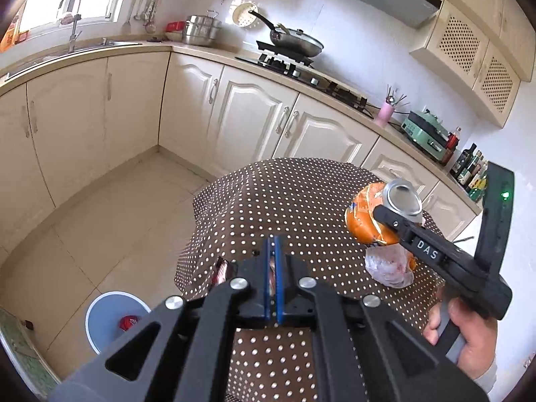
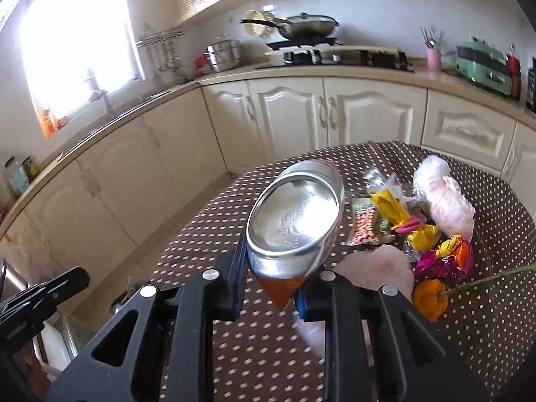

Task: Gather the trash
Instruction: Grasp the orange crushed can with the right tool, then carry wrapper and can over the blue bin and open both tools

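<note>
My right gripper (image 2: 271,278) is shut on a crushed orange drink can (image 2: 294,214), held above the polka-dot table (image 2: 207,234); the can also shows in the left wrist view (image 1: 372,221) with the right gripper (image 1: 385,214) on it. My left gripper (image 1: 274,268) has its blue pads nearly together, with a thin reddish scrap between them that I cannot identify. A pale blue trash bin (image 1: 114,318) stands on the floor left of the table, with a red item inside. Wrappers (image 2: 402,224) and crumpled pink bags (image 2: 445,197) lie on the table.
Cream cabinets (image 1: 234,107) and a counter run around the room, with a stove and a pan (image 1: 294,43). A small orange pumpkin on a stem (image 2: 428,298) lies by the wrappers. A pink bag (image 1: 388,264) lies under the can. Tiled floor (image 1: 117,201) spreads left of the table.
</note>
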`<state>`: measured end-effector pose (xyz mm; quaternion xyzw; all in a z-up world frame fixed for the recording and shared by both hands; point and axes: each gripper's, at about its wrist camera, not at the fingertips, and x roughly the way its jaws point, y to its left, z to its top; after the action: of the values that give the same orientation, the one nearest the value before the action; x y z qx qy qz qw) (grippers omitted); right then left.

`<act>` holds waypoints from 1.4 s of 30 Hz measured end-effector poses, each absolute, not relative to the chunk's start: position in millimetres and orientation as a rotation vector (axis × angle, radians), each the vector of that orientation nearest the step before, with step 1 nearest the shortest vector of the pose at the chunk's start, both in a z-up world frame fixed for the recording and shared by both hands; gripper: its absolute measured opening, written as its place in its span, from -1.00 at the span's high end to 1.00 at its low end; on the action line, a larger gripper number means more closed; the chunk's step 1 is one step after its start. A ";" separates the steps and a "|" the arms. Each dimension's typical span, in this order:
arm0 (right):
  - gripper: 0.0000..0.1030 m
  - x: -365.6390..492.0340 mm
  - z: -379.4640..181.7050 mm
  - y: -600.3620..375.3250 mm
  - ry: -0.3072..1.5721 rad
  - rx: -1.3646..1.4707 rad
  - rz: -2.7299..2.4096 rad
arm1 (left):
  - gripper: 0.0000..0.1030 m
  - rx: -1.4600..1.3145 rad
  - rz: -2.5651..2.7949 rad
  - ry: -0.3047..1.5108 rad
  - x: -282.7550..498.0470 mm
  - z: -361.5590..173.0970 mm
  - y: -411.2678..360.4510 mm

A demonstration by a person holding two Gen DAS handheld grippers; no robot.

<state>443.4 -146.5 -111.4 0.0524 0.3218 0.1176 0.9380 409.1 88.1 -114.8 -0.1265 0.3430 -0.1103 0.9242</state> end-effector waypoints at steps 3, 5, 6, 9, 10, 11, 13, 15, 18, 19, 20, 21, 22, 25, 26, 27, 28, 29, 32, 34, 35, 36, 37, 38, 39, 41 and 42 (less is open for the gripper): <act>0.59 437.2 -116.5 -138.3 0.673 0.095 0.254 | 1.00 -0.269 -0.267 0.746 413.8 -125.7 87.1; 0.59 433.4 -120.7 -135.4 0.682 0.095 0.264 | 1.00 -0.267 -0.249 0.769 414.1 -136.6 88.5; 0.59 431.1 -121.7 -133.9 0.680 0.092 0.270 | 0.98 -0.275 -0.250 0.771 413.5 -140.3 90.1; 0.59 429.3 -125.6 -127.5 0.684 0.094 0.293 | 0.53 -0.278 -0.228 0.769 418.1 -152.3 91.7; 0.59 428.8 -126.2 -125.1 0.685 0.097 0.303 | 0.46 -0.277 -0.223 0.778 422.0 -157.5 92.8; 0.59 428.3 -126.7 -121.2 0.687 0.087 0.316 | 0.46 -0.283 -0.206 0.795 424.8 -161.7 97.0; 0.59 426.6 -127.1 -111.3 0.690 0.062 0.345 | 0.48 -0.307 -0.145 0.774 421.3 -163.7 117.4; 0.59 423.9 -129.2 -95.0 0.696 0.046 0.409 | 0.48 -0.315 -0.079 0.759 415.7 -160.2 141.1; 0.59 417.7 -129.4 -64.7 0.685 0.034 0.480 | 0.48 -0.351 0.012 0.726 400.4 -155.2 184.6; 0.59 416.1 -129.2 -55.5 0.684 0.030 0.505 | 0.48 -0.354 0.028 0.731 397.1 -155.8 193.8; 0.59 414.1 -130.0 -41.5 0.688 0.016 0.538 | 0.48 -0.353 0.040 0.733 394.1 -157.0 201.1; 0.59 412.0 -131.6 -27.7 0.695 0.009 0.572 | 0.48 -0.354 0.059 0.737 390.4 -159.4 208.0; 0.59 410.7 -132.7 -18.3 0.699 0.004 0.591 | 0.48 -0.358 0.064 0.747 387.3 -162.7 213.1; 0.59 404.3 -140.0 15.6 0.721 -0.033 0.648 | 0.48 -0.356 0.089 0.773 380.3 -172.7 224.0; 0.59 402.8 -143.0 25.7 0.733 -0.039 0.666 | 0.48 -0.355 0.099 0.785 376.9 -177.1 229.7; 0.59 400.6 -147.8 37.9 0.746 -0.049 0.686 | 0.47 -0.358 0.108 0.784 373.9 -178.6 233.8; 0.59 399.3 -151.8 45.7 0.752 -0.058 0.695 | 0.47 -0.366 0.121 0.785 369.8 -180.8 240.6; 0.59 398.6 -157.4 55.0 0.764 -0.069 0.706 | 0.47 -0.371 0.130 0.787 365.3 -183.8 246.7; 0.59 403.4 -181.8 89.5 0.820 -0.090 0.739 | 0.47 -0.387 0.184 0.813 352.3 -198.0 274.8; 0.59 405.8 -198.4 111.0 0.852 -0.110 0.755 | 0.47 -0.390 0.221 0.839 348.9 -208.5 291.1; 0.59 408.1 -207.6 123.5 0.873 -0.114 0.769 | 0.47 -0.389 0.243 0.851 347.3 -214.4 300.0; 0.59 410.0 -215.8 134.2 0.891 -0.113 0.779 | 0.47 -0.392 0.254 0.858 347.2 -218.4 306.6; 0.59 413.2 -221.0 141.0 0.901 -0.113 0.785 | 0.47 -0.400 0.271 0.871 347.2 -224.6 315.7; 0.58 416.3 -227.3 150.1 0.911 -0.117 0.790 | 0.47 -0.405 0.281 0.879 348.4 -228.8 321.9; 0.56 421.7 -235.5 161.0 0.922 -0.122 0.789 | 0.47 -0.412 0.292 0.889 349.0 -234.2 329.9; 0.36 429.4 -244.5 171.4 0.944 -0.122 0.788 | 0.46 -0.418 0.313 0.913 352.5 -242.9 342.1; 0.27 432.2 -247.1 174.5 0.947 -0.118 0.778 | 0.44 -0.418 0.318 0.918 355.7 -244.9 344.6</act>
<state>432.2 174.5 -247.1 -0.0555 0.4442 0.3651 0.8163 355.7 344.6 -244.9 -0.1995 0.4380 0.1516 0.8634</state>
